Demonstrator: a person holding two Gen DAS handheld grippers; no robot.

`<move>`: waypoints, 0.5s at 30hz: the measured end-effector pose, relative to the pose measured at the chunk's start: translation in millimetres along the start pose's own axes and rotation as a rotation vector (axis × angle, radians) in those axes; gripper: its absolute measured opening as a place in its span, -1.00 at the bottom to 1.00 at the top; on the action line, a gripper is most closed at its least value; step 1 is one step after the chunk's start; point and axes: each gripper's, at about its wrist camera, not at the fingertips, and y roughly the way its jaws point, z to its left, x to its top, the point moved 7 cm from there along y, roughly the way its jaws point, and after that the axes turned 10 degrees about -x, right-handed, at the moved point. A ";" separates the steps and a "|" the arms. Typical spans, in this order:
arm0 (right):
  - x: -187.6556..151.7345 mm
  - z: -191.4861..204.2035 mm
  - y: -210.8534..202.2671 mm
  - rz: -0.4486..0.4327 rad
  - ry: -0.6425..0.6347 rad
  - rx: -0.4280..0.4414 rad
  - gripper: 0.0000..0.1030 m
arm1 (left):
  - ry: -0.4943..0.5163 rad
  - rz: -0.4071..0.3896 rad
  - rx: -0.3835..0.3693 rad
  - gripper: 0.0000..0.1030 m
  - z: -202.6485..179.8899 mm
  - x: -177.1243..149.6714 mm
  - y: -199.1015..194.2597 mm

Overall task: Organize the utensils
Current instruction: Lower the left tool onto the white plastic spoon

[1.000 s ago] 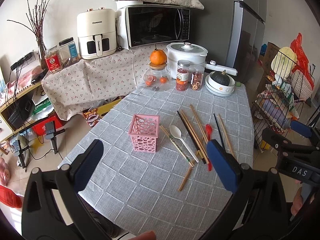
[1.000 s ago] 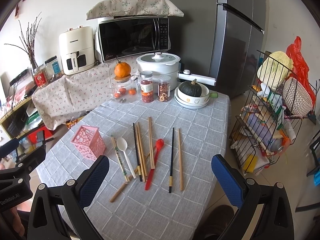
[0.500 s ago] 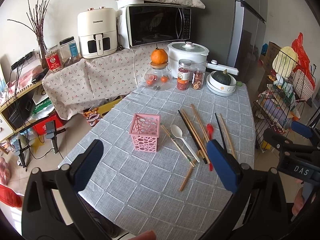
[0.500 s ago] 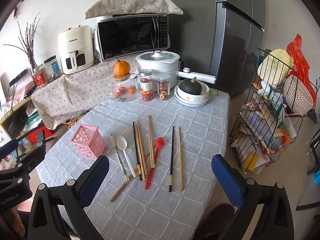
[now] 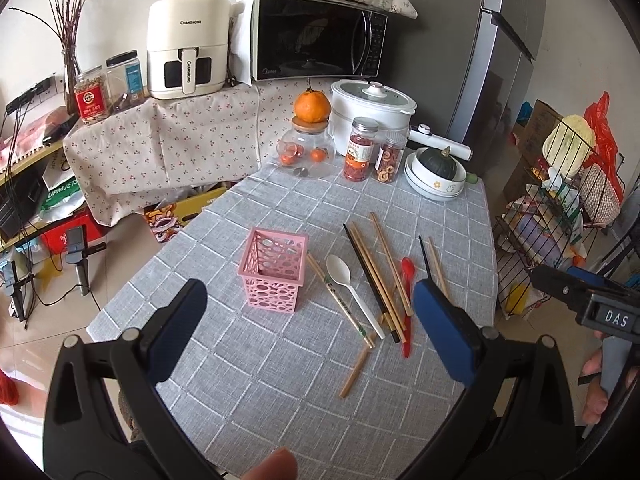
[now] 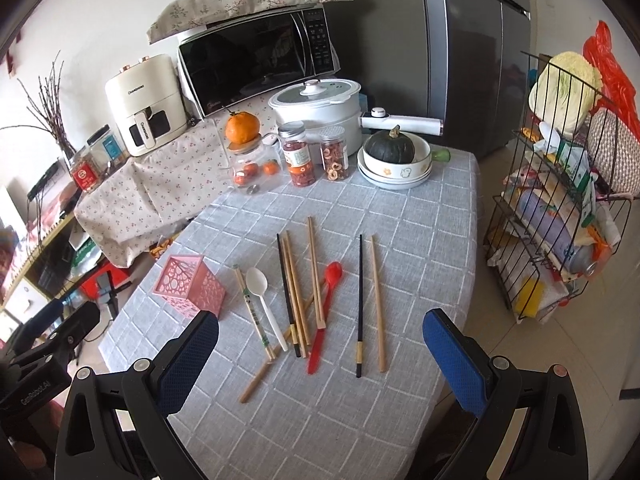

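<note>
A grey checked surface carries scattered chopsticks, spoons and a pink basket; a microwave stands behind. Both grippers' fingers are spread, empty.

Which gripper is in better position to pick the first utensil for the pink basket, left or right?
Probably right. The right gripper is open and frames the utensils, with the red spoon between its fingers. The left gripper is also open but faces the pink basket, so it could rather steady it.
</note>
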 end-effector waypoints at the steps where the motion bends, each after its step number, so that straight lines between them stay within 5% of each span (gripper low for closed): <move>1: 2.6 -1.7 6.5 0.023 -0.001 0.005 1.00 | 0.009 0.036 -0.016 0.99 -2.0 -0.2 7.7; 6: 6.7 -2.5 43.2 0.169 0.020 0.106 0.98 | -0.017 0.125 -0.108 0.96 -10.5 0.9 39.1; 13: 14.4 -11.4 87.3 0.237 0.055 0.126 0.50 | -0.127 0.357 -0.202 0.10 -18.5 -17.9 113.0; 15: 13.7 -15.3 100.5 0.268 0.075 0.139 0.41 | -0.174 0.420 -0.197 -0.01 -17.3 -26.6 134.7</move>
